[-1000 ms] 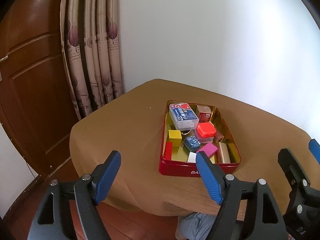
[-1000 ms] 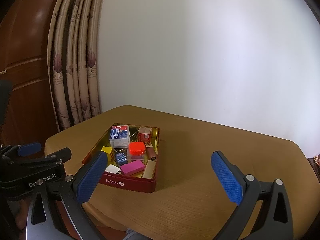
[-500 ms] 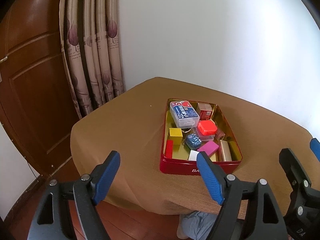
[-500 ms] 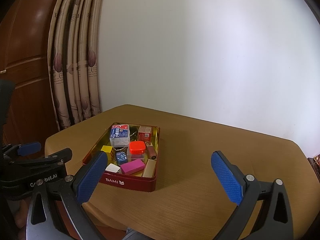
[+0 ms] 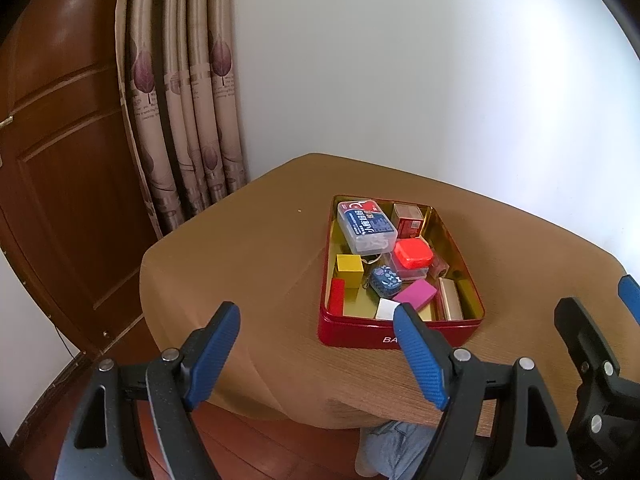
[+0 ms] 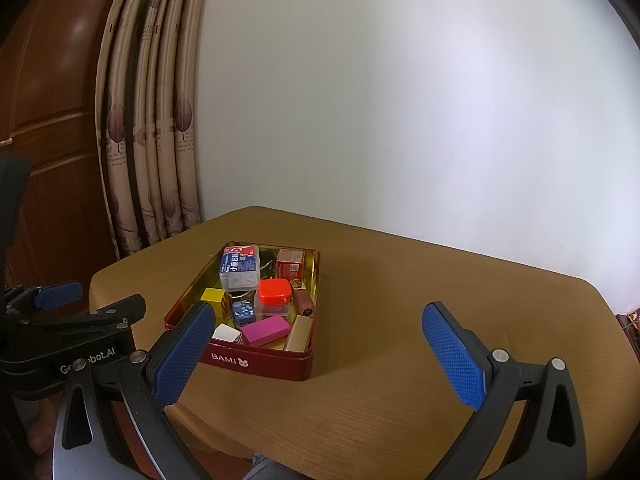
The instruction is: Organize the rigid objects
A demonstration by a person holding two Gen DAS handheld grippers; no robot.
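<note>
A red tin (image 5: 362, 335) (image 6: 256, 362) marked BAMI stands on the brown table (image 5: 256, 248) (image 6: 400, 320). Inside lie several small objects: a clear blue-labelled box (image 5: 365, 225) (image 6: 239, 270), a red-lidded box (image 5: 412, 253) (image 6: 274, 292), a yellow cube (image 5: 349, 265) (image 6: 213, 296), a pink block (image 5: 415, 292) (image 6: 266, 330), a small red carton (image 5: 407, 220) (image 6: 291, 262) and a gold case (image 5: 450, 304) (image 6: 299, 334). My left gripper (image 5: 320, 350) hangs open in front of the table's near edge, empty. Open and empty too, my right gripper (image 6: 320, 356) hovers above the table, right of the tin.
A white wall runs behind the table. Patterned curtains (image 5: 180, 100) (image 6: 148, 140) and a brown wooden door (image 5: 52, 160) stand at the left. A person's grey-clad leg (image 5: 392, 448) shows under the table edge. Bare tabletop lies left and right of the tin.
Both views have shifted only slightly; the tin sits marginally higher in the left wrist view. Both grippers stay open and the objects have not moved.
</note>
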